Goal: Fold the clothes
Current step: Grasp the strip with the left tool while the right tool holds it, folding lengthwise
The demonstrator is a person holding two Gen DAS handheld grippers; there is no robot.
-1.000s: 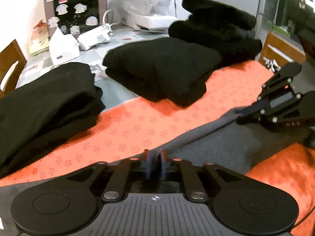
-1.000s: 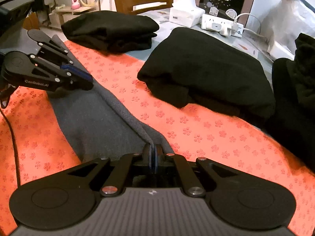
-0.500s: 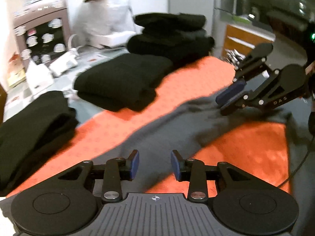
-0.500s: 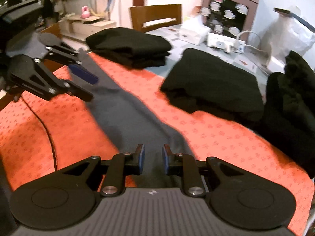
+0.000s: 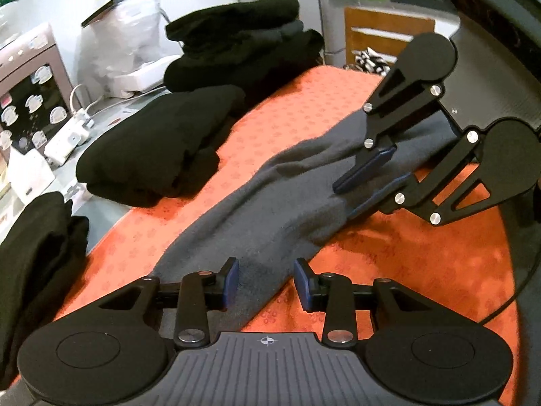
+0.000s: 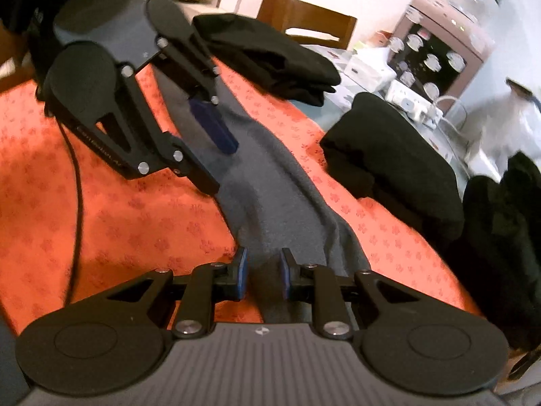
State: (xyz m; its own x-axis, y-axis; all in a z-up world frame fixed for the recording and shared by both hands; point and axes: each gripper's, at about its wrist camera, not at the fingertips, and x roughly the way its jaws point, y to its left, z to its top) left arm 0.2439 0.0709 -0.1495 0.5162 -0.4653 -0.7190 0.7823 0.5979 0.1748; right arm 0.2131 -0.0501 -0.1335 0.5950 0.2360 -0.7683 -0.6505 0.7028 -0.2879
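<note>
A grey garment (image 5: 270, 196) lies as a long folded strip across the orange flowered mat (image 5: 405, 270). My left gripper (image 5: 265, 280) is open over the strip's near end, its blue pads clear of the cloth on both sides. My right gripper (image 5: 363, 186) hovers open over the far end. In the right wrist view the same grey garment (image 6: 280, 182) runs away from my right gripper (image 6: 263, 275), whose pads stand a little apart with cloth below them. My left gripper (image 6: 216, 159) hangs open above the strip at upper left. Neither gripper holds anything.
Folded black clothes sit beyond the mat: one pile (image 5: 152, 145) in the middle, a taller stack (image 5: 243, 50) behind, another (image 5: 33, 253) at the left. A white power strip (image 5: 67, 138), a plastic bag (image 5: 118, 40) and a wooden chair (image 6: 314, 20) stand further back. A black cable (image 6: 76, 203) crosses the mat.
Both grippers were shut on the grey garment's edge a second ago. They have let go, opened, drawn back and rolled, and the garment now rests on the mat.
</note>
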